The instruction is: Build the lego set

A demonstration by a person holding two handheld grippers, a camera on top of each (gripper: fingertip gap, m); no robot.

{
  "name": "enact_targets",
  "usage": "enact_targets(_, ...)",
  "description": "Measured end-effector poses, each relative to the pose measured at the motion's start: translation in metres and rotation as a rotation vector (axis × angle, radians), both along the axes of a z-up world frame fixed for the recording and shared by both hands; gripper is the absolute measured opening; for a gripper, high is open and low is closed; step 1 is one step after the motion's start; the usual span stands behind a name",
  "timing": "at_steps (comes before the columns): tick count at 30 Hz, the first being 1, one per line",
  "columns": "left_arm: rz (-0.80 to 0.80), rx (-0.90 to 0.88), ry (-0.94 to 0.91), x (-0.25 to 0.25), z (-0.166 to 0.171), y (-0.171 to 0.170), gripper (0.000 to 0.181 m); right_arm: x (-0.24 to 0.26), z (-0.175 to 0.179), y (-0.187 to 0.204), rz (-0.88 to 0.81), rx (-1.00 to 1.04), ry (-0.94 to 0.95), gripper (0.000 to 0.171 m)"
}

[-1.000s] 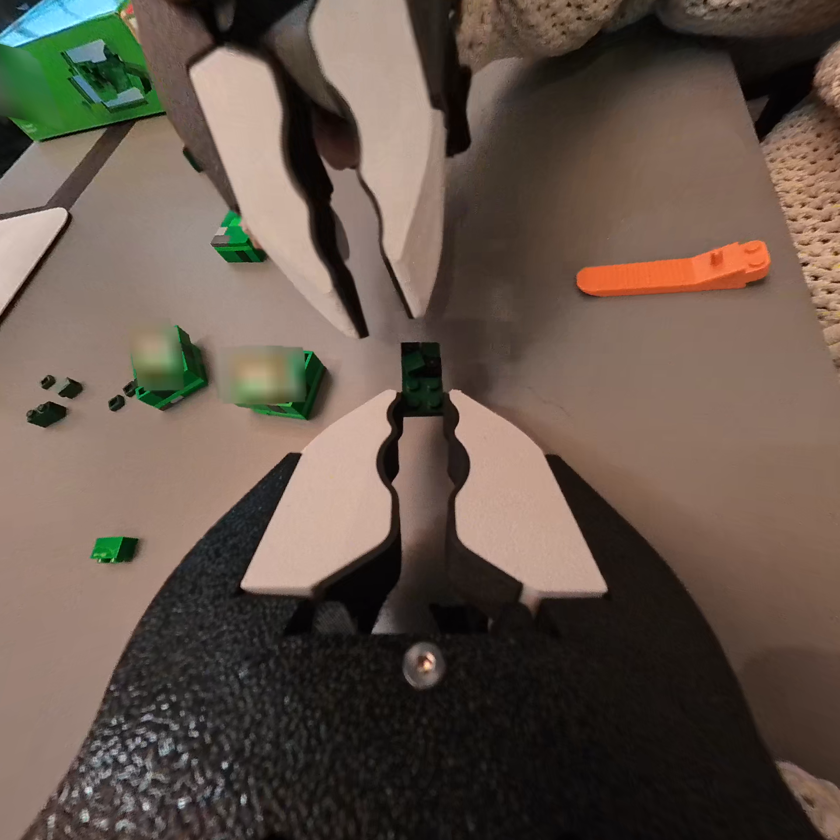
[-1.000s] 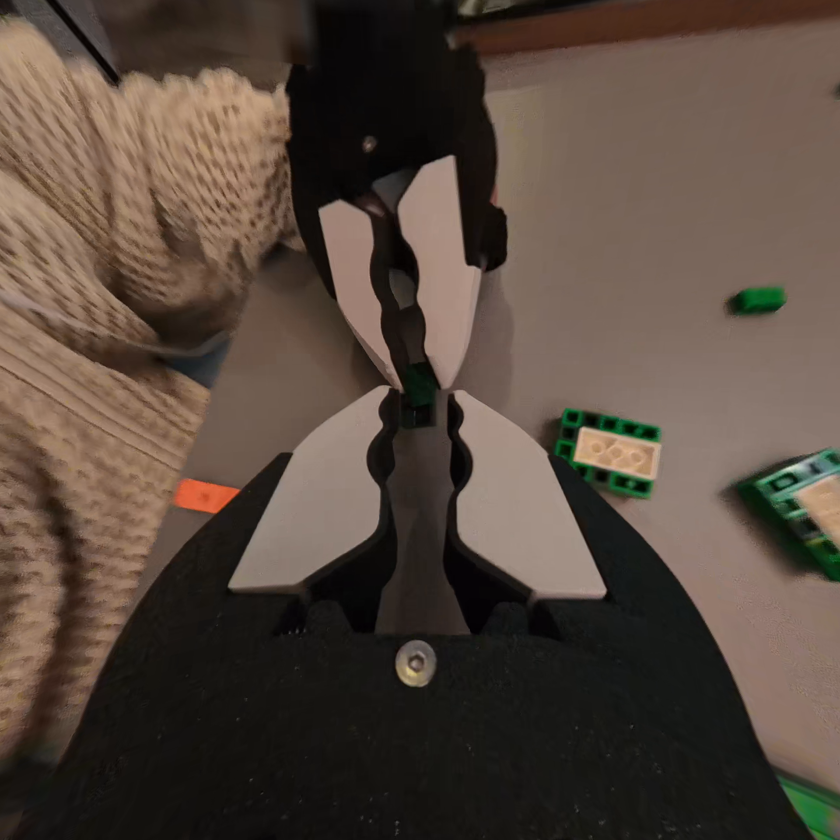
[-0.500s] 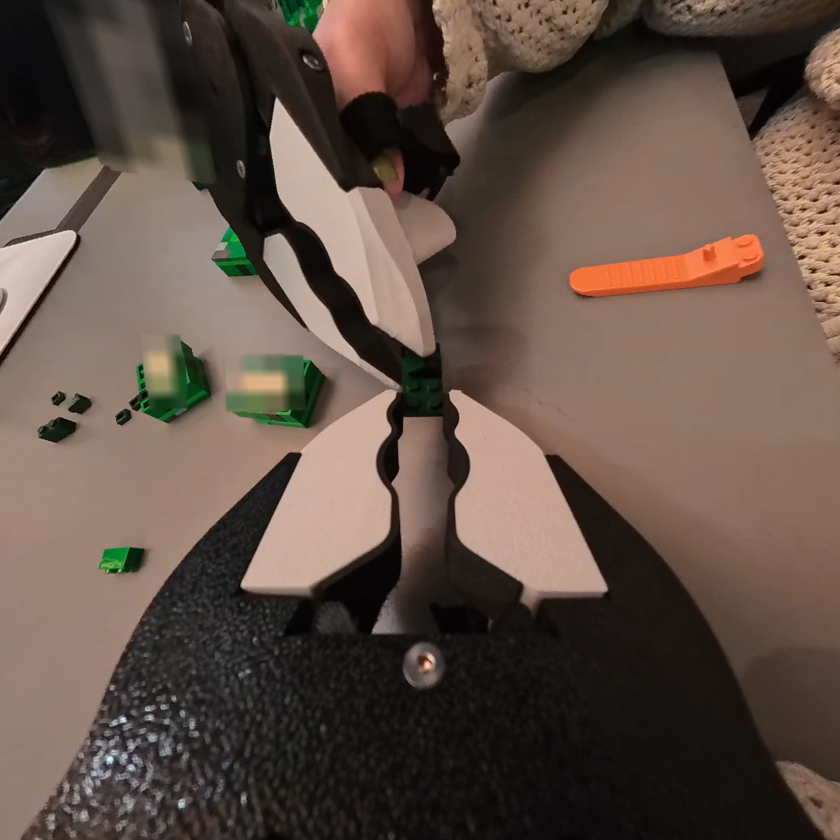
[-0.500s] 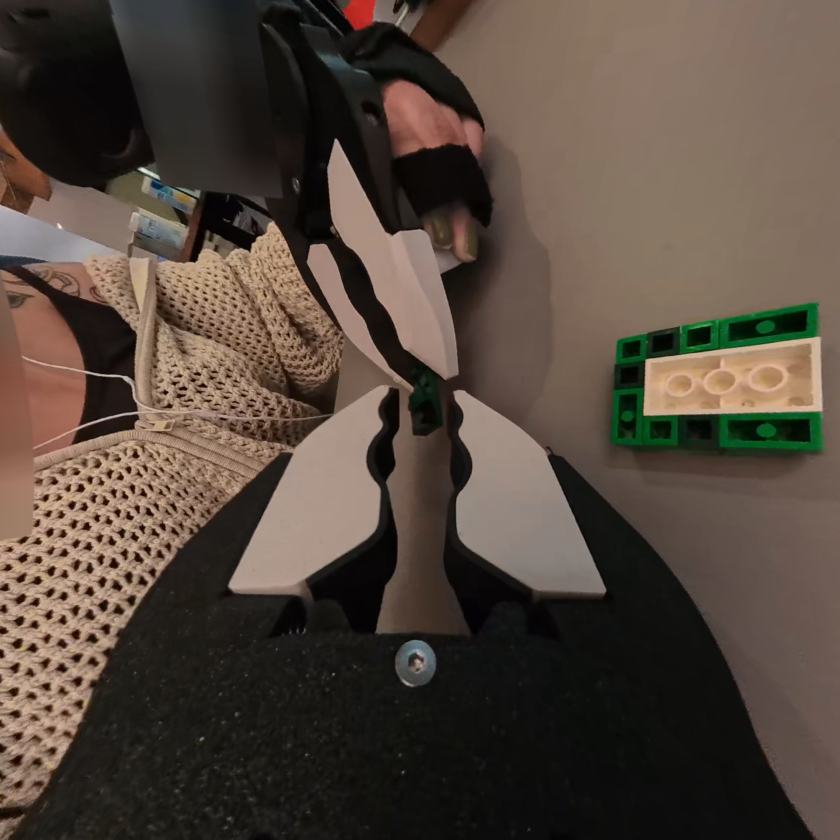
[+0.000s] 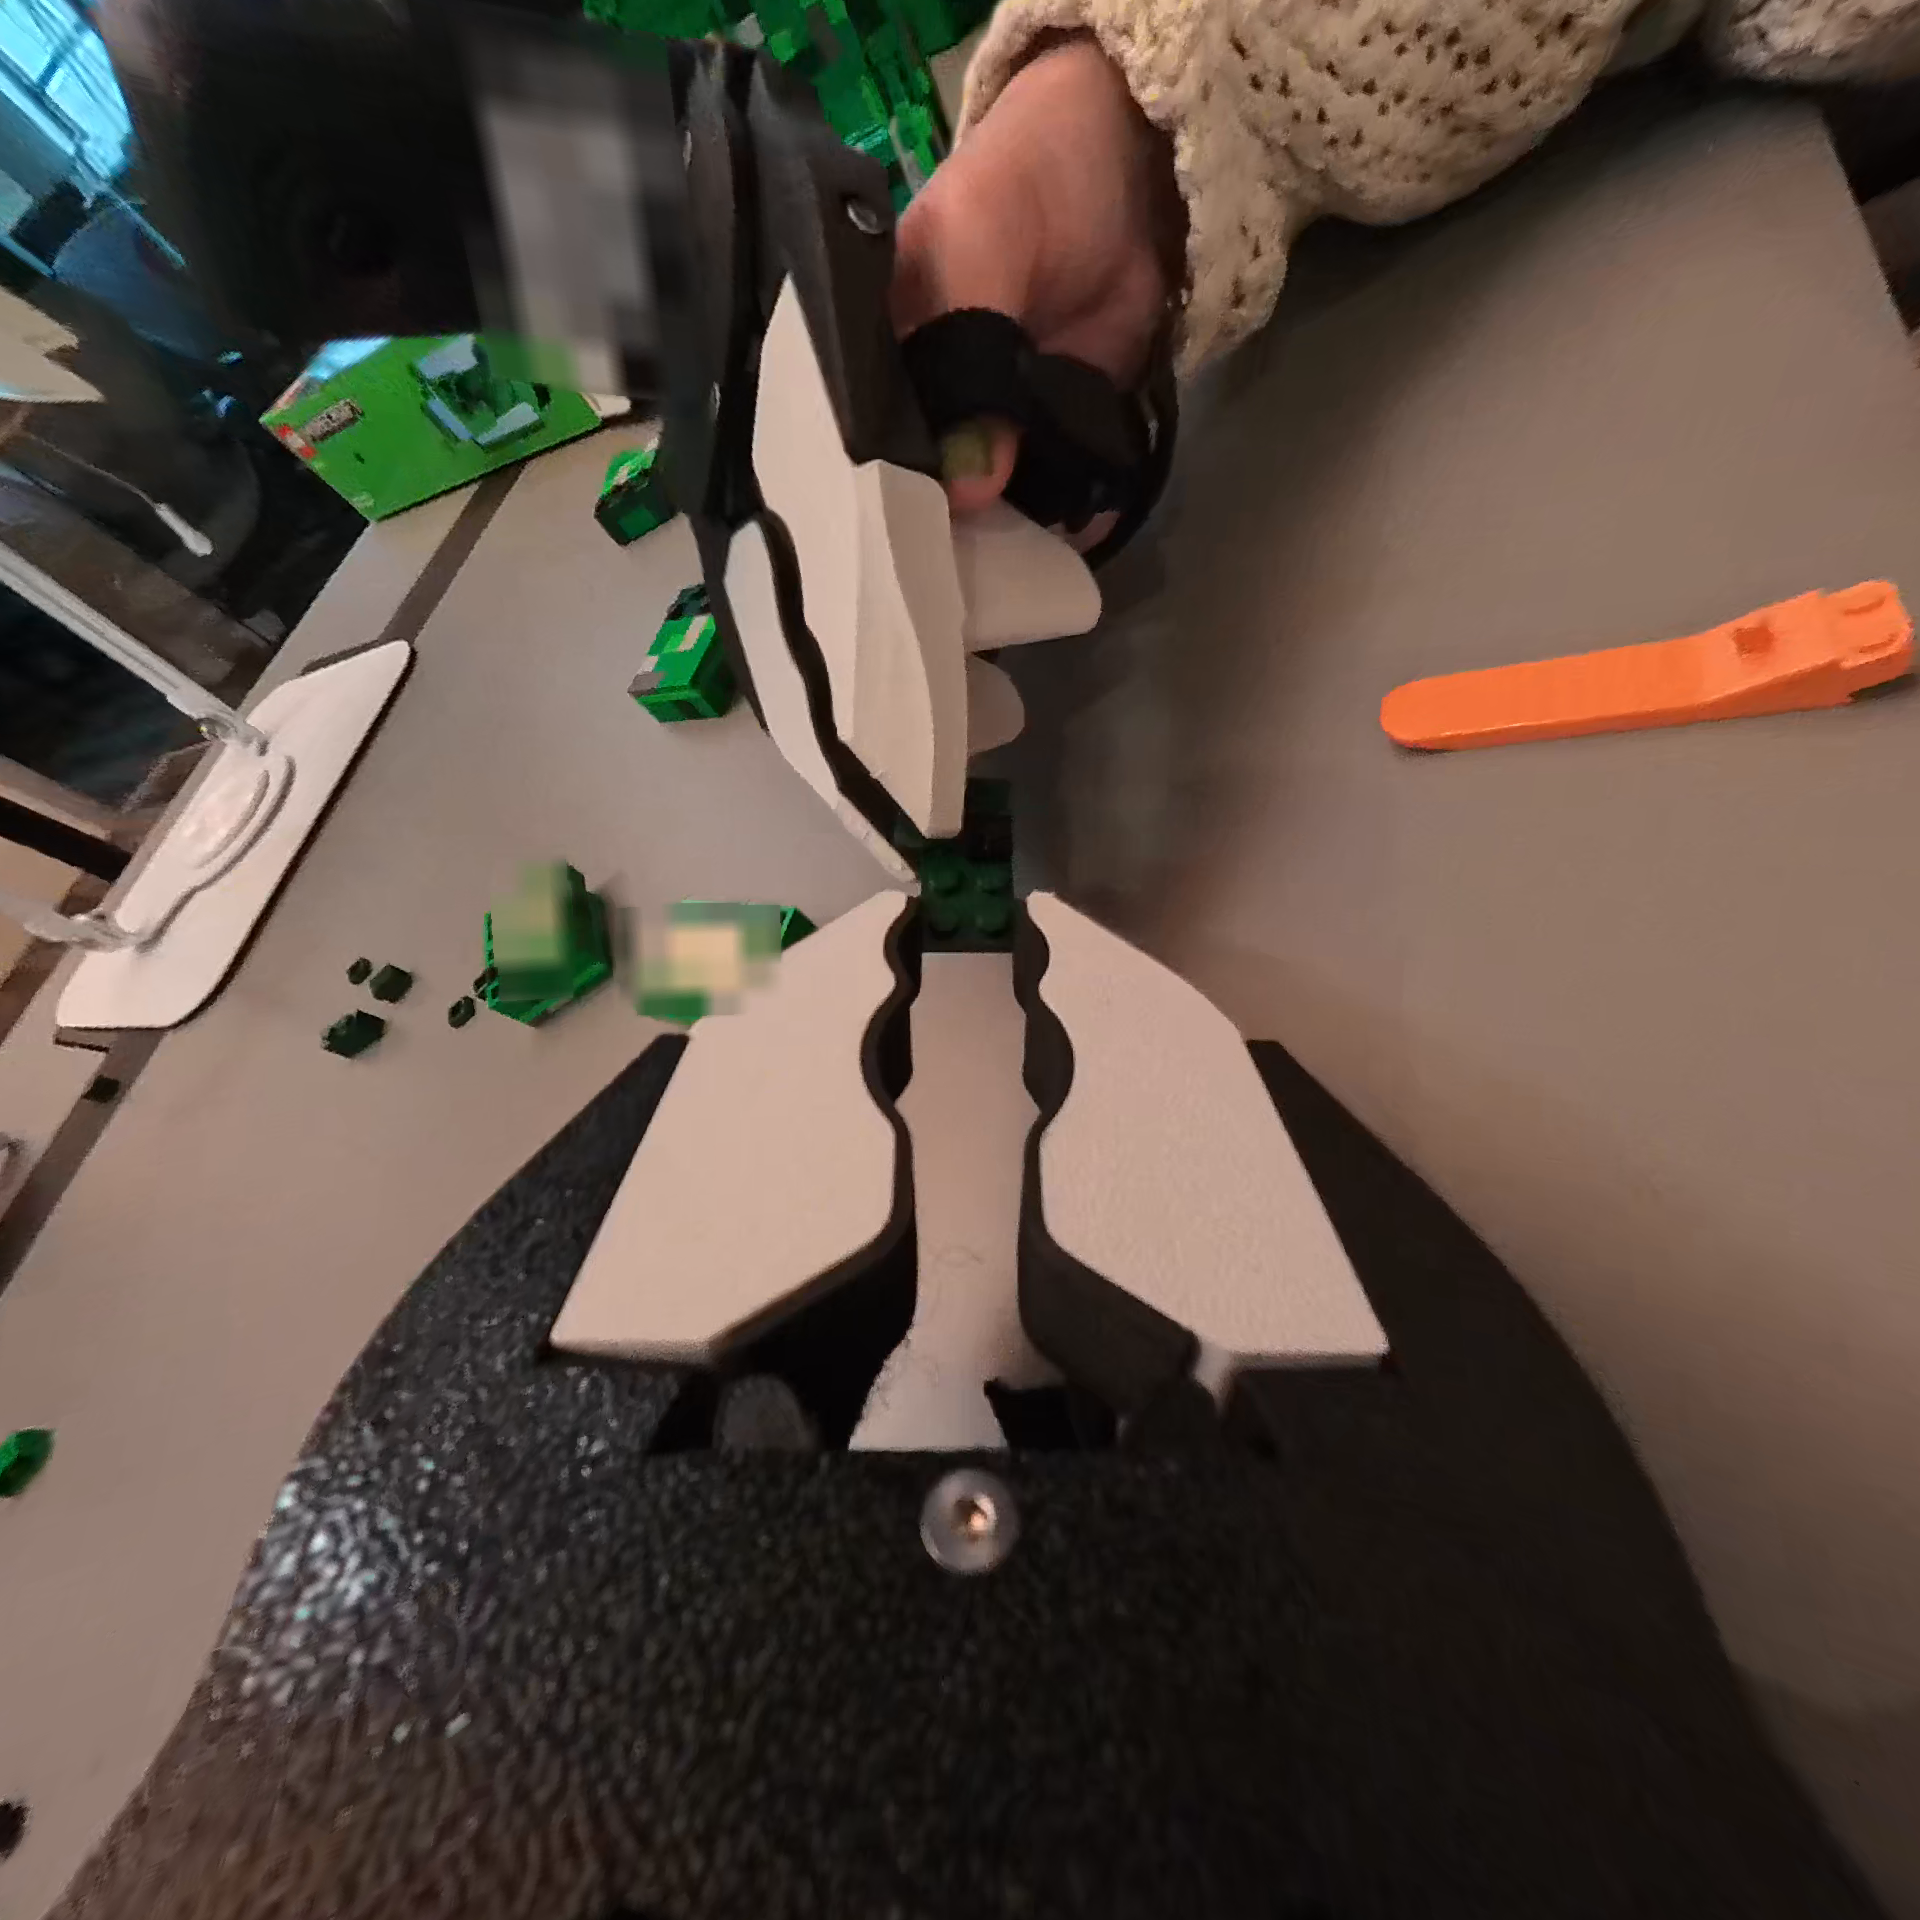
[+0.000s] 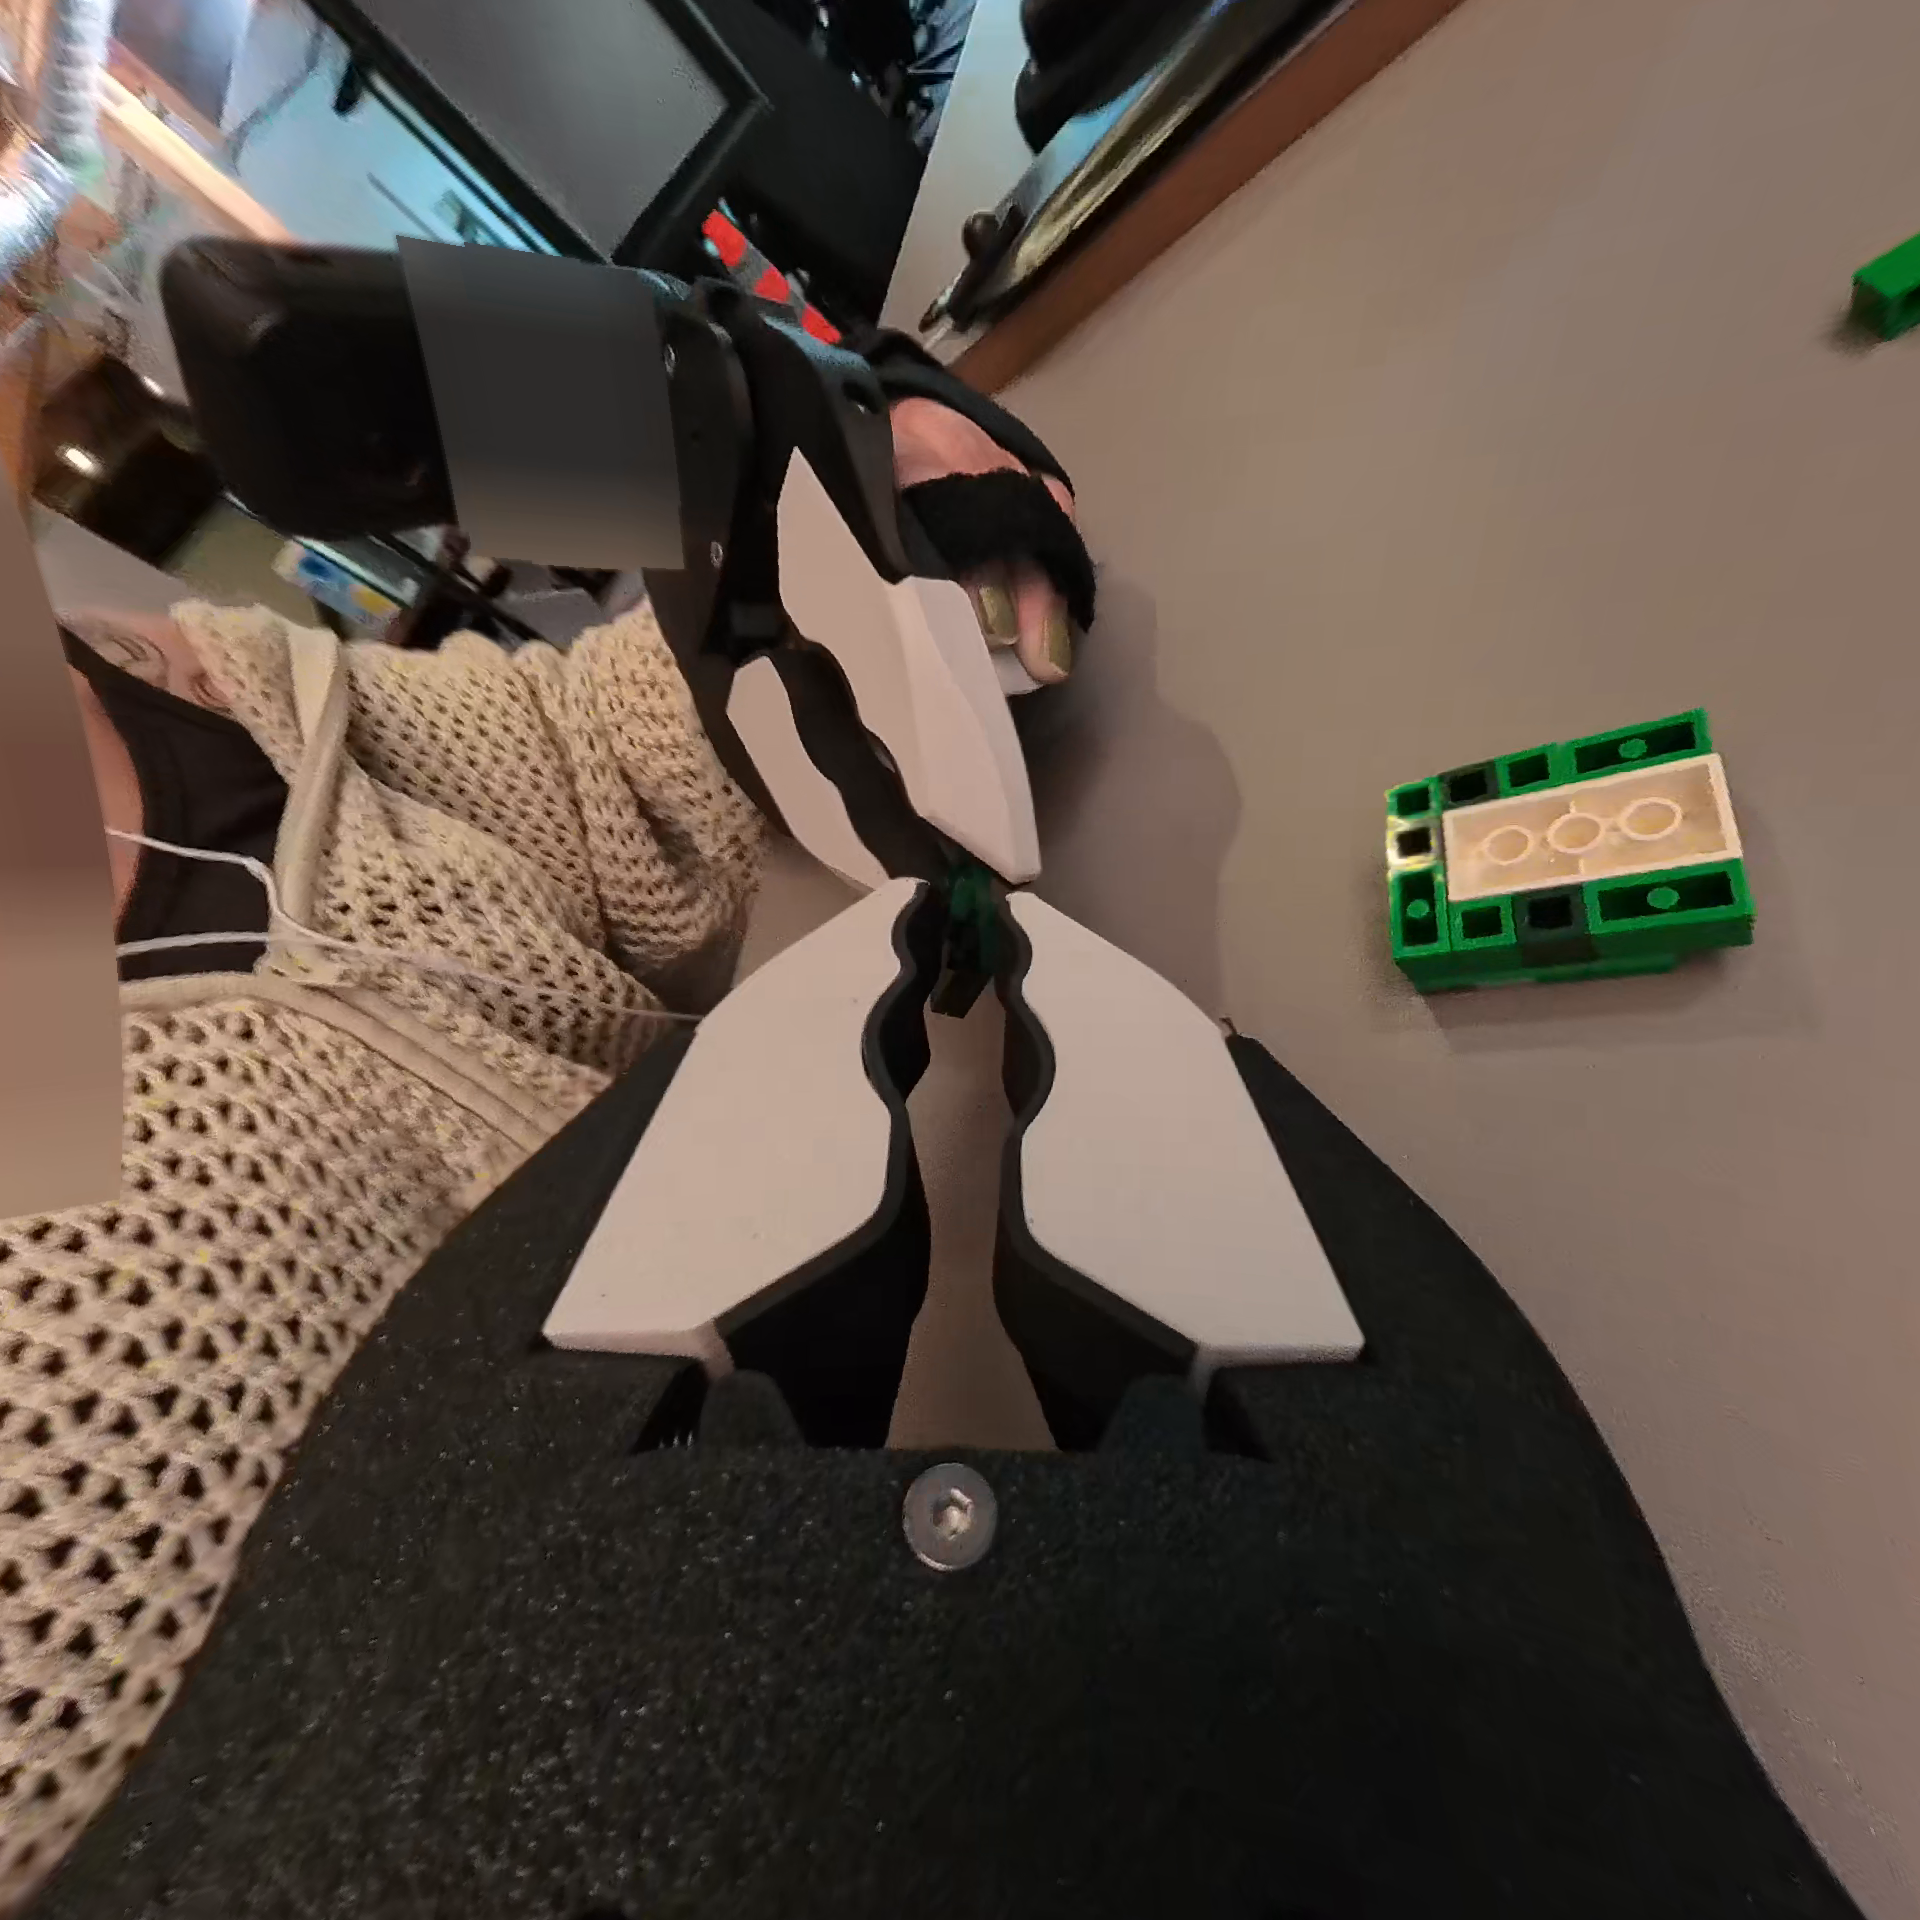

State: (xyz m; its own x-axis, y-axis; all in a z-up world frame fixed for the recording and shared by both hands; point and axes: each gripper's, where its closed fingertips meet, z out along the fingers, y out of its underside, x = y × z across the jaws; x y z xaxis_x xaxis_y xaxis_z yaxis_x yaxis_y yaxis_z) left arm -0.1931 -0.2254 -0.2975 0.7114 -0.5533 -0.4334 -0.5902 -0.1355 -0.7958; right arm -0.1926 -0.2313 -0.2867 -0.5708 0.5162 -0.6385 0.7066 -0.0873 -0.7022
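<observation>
My left gripper (image 5: 966, 914) is shut on a small dark green lego piece (image 5: 971, 899) with its studs showing. My right gripper (image 5: 920, 847) comes down from above, turned on its side, and its tips meet that piece. In the right wrist view my right gripper (image 6: 966, 904) is shut on a thin dark green piece (image 6: 964, 940), tip to tip with the left gripper (image 6: 987, 857). I cannot tell whether the two grippers hold one joined piece or two. A green and white lego assembly (image 6: 1569, 862) lies upside down on the table to the right.
An orange brick separator (image 5: 1642, 675) lies at the right. Green sub-assemblies (image 5: 540, 945), a green block (image 5: 681, 675), small dark pieces (image 5: 364, 1008) and a green box (image 5: 416, 426) are at the left. A white board (image 5: 239, 831) lies by the left edge. A person's knit sleeve (image 6: 260, 1039) is close. Less than 4 cm separates the two grippers' tips. The orange brick separator (image 5: 1642, 675) is about 12 centimetres from both grippers' fingertips.
My right gripper has come down onto the piece in my left gripper and rolled onto its side. Both grippers have stayed tip to tip since, and both views have tilted.
</observation>
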Motion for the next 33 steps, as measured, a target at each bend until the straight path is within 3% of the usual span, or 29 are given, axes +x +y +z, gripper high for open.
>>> enact_targets(9,0.024,0.122,0.182,0.005,0.005,0.004,0.016,0.007,0.003,0.002,-0.013,0.187,0.155,0.01)
enact_targets(17,0.008,0.11,0.283,0.009,-0.006,0.005,0.016,0.014,-0.007,0.002,0.028,0.326,0.233,0.008)
enact_targets(33,0.025,0.083,0.266,0.005,-0.009,0.008,0.016,0.011,-0.007,0.001,0.013,0.267,0.17,0.02)
